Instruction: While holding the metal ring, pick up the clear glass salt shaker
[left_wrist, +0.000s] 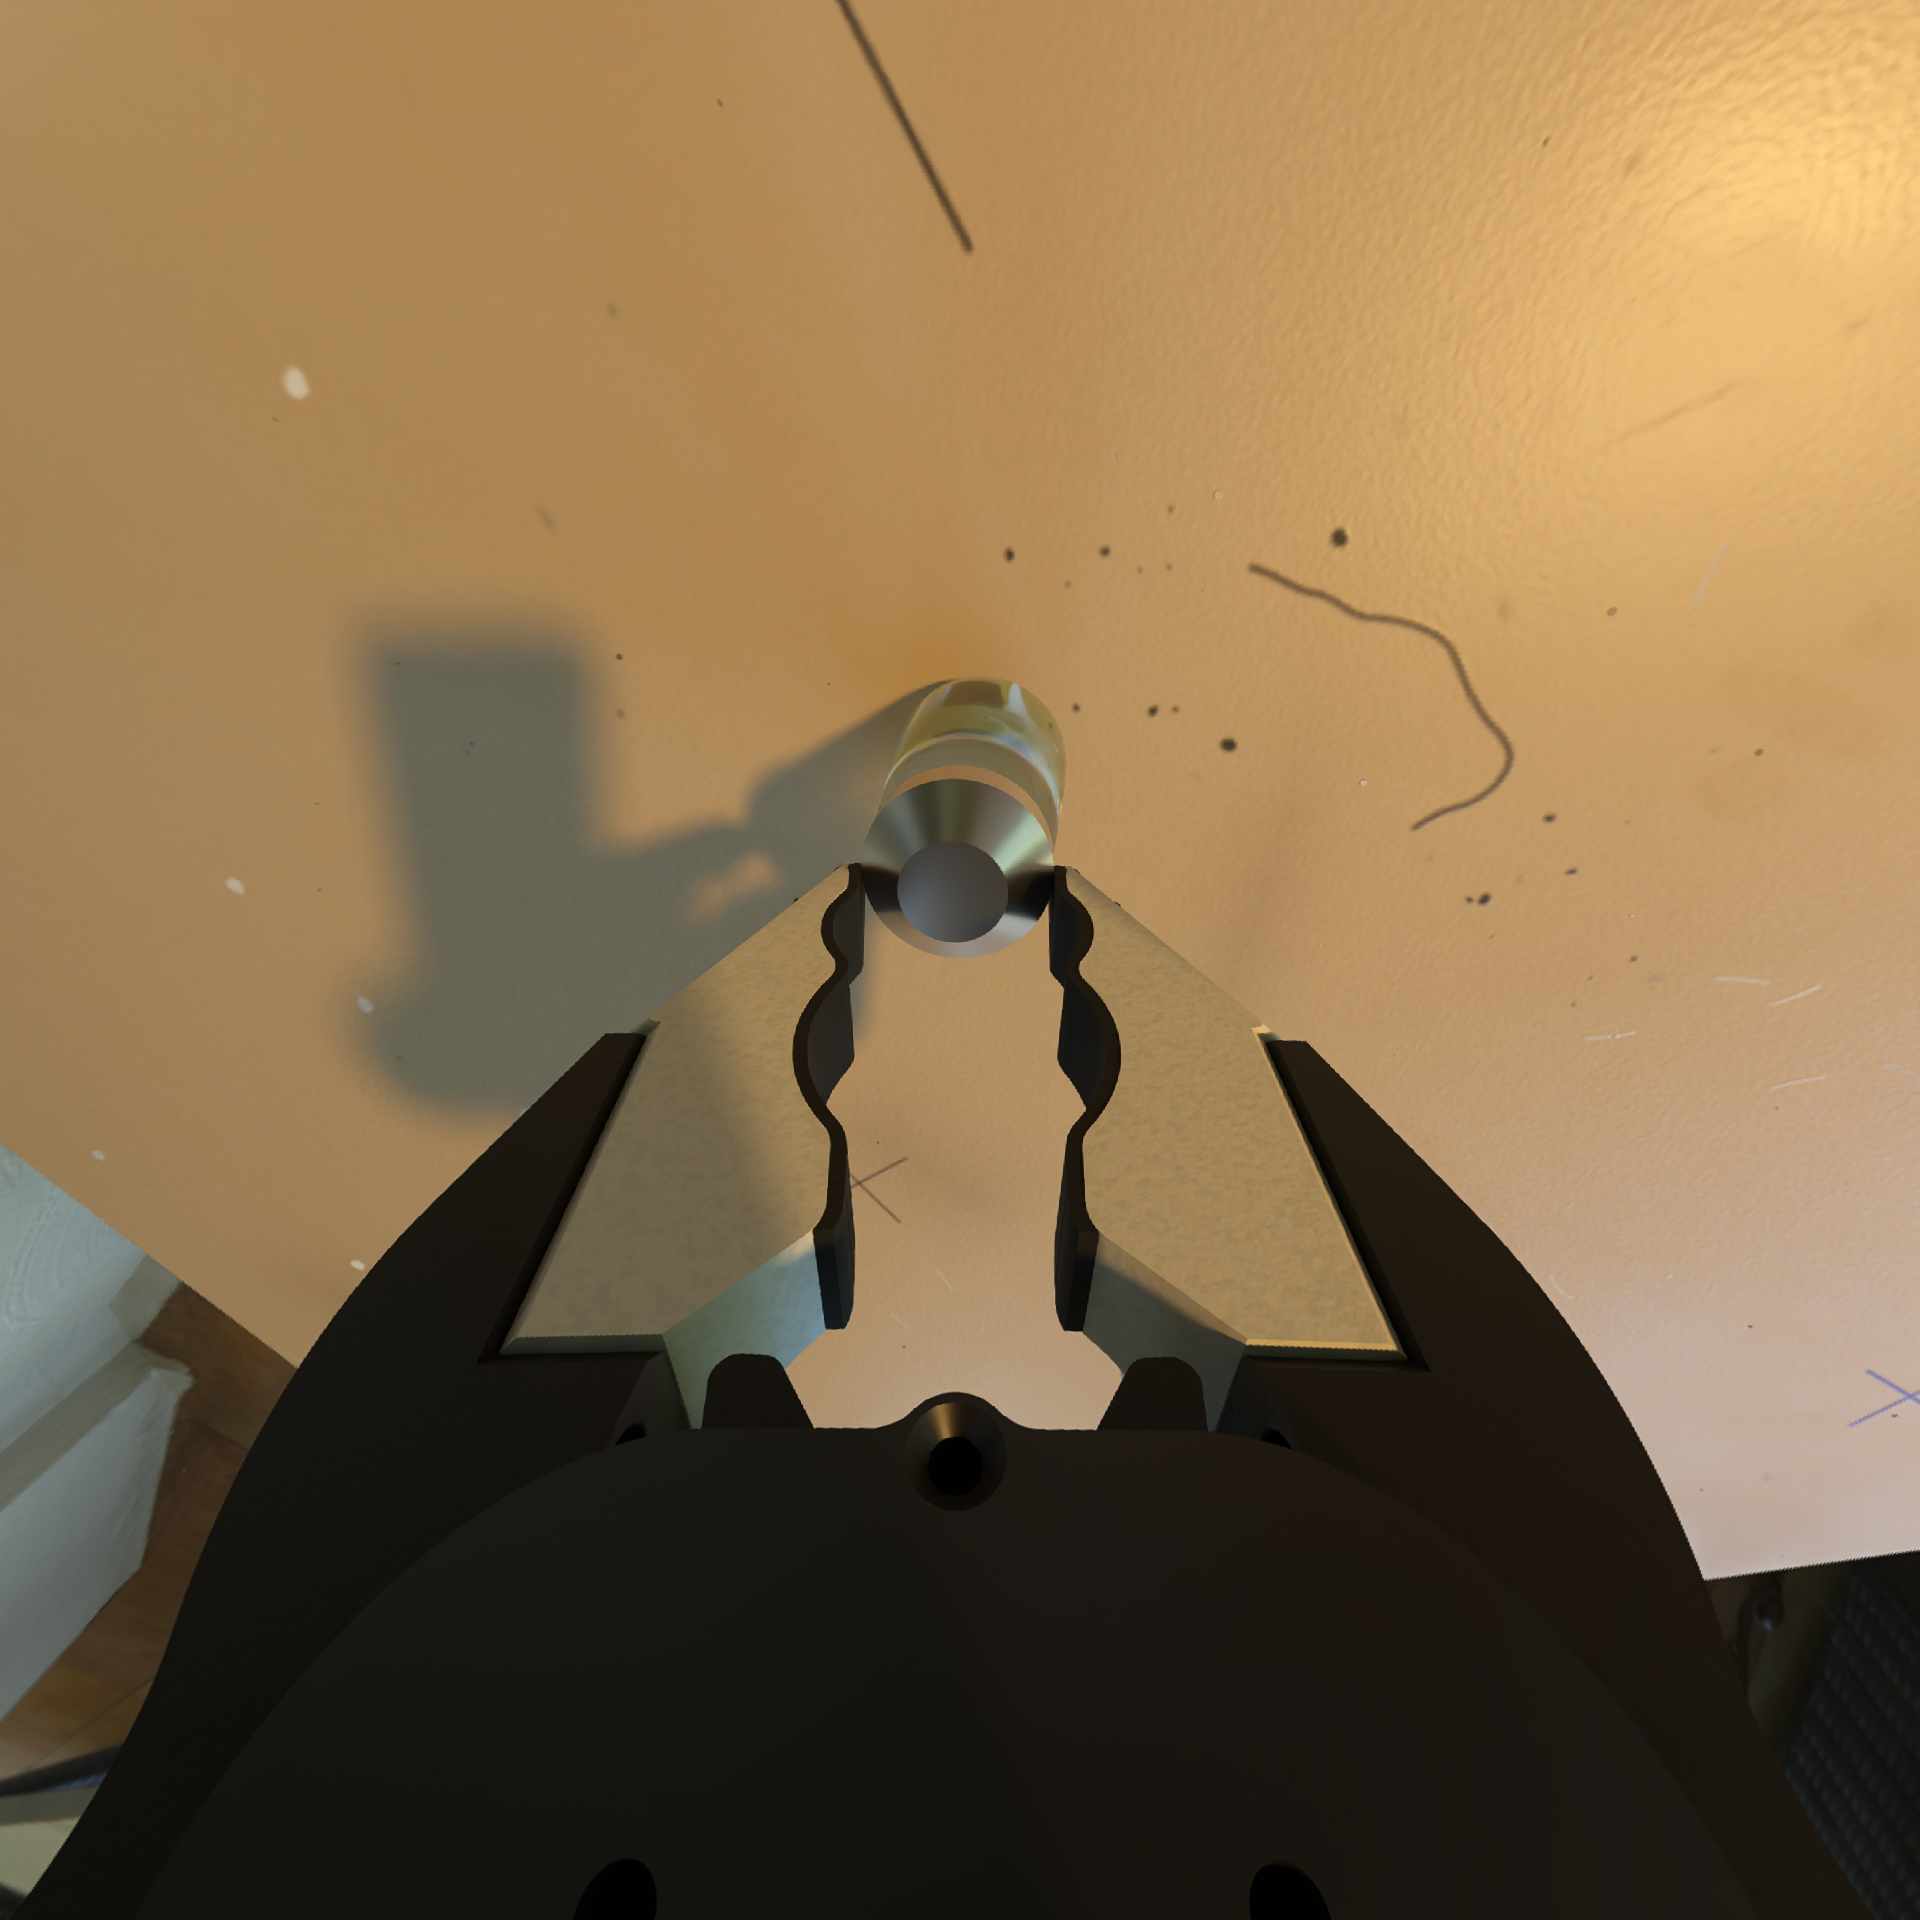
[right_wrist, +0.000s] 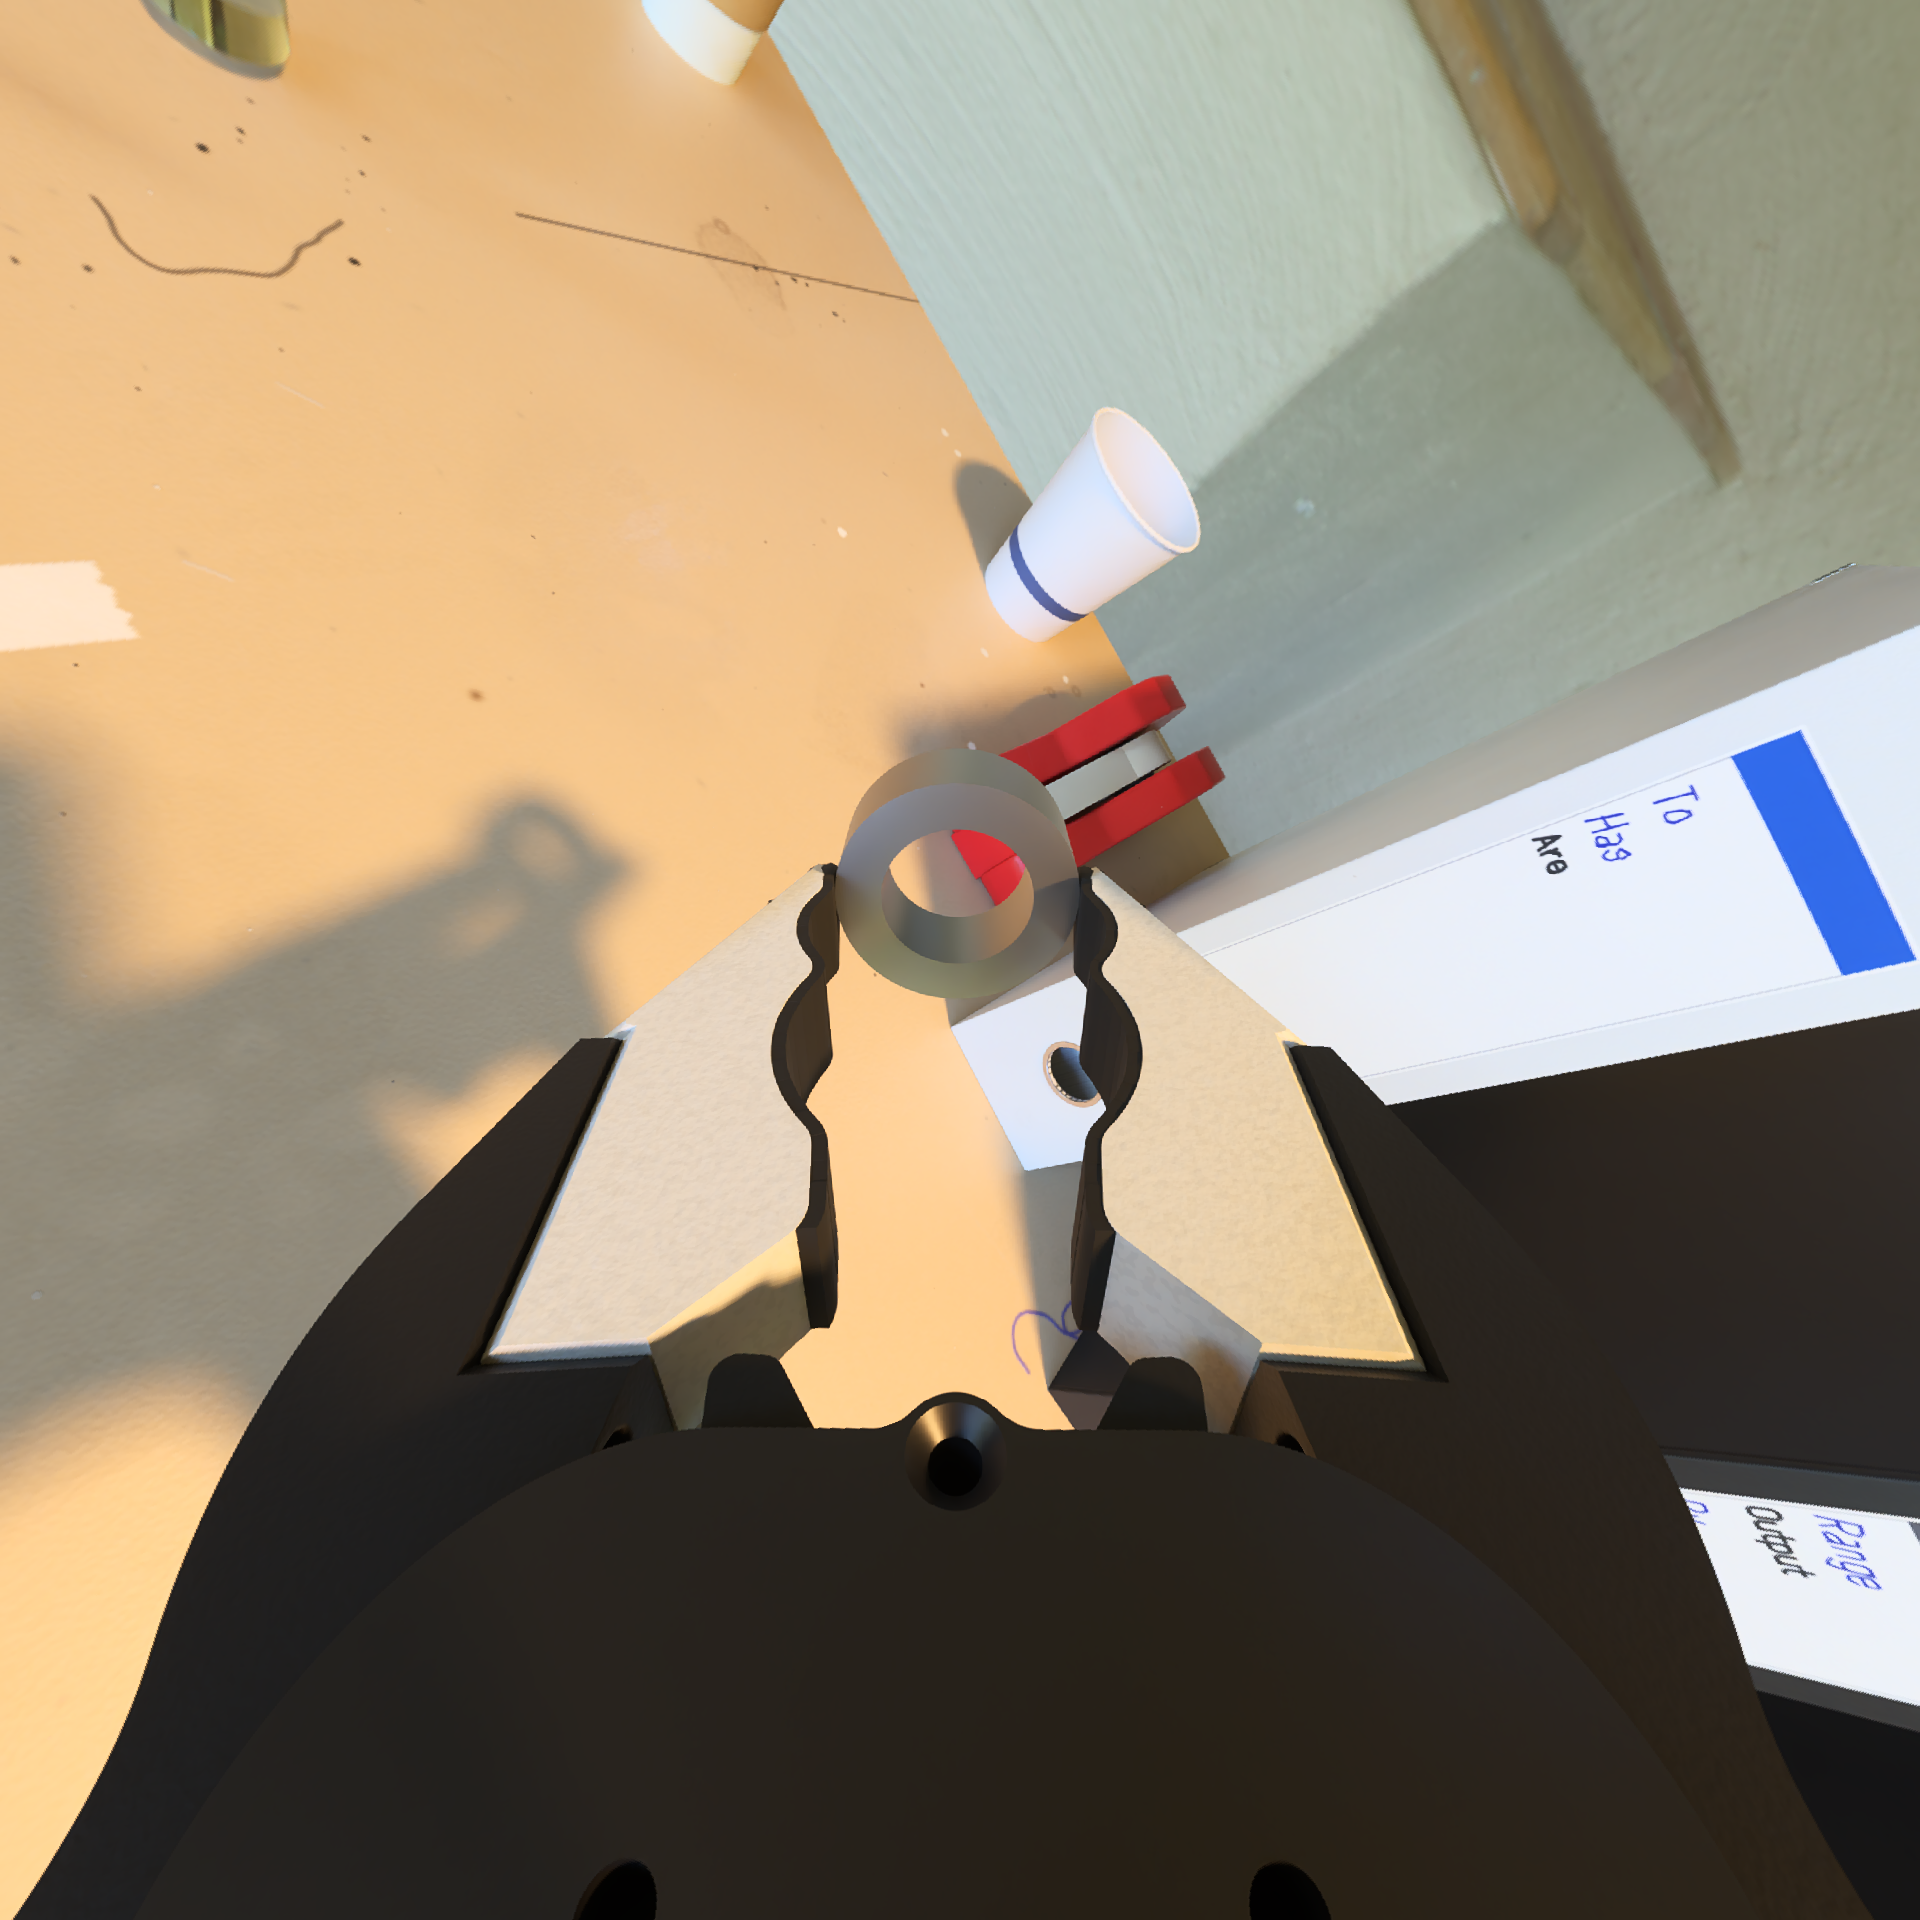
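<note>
In the left wrist view the clear glass salt shaker (left_wrist: 977, 727) stands upright on the tan table (left_wrist: 1351, 312), seen from above, with a conical metal cap (left_wrist: 953, 883). My left gripper (left_wrist: 956, 894) has its fingertips pressed against both sides of that cap. I cannot tell whether the shaker's base is off the table. In the right wrist view my right gripper (right_wrist: 956, 883) is shut on the grey metal ring (right_wrist: 862, 904) and holds it above the table, with the ring's hole facing the camera.
A white paper cup with a blue stripe (right_wrist: 1091, 530) and a red horseshoe-shaped piece (right_wrist: 1122, 769) sit at the table's far edge. White binders (right_wrist: 1558, 914) lie right of the right gripper. Another cup (right_wrist: 707, 36) and a glassy object (right_wrist: 223, 31) are cut off at the top edge.
</note>
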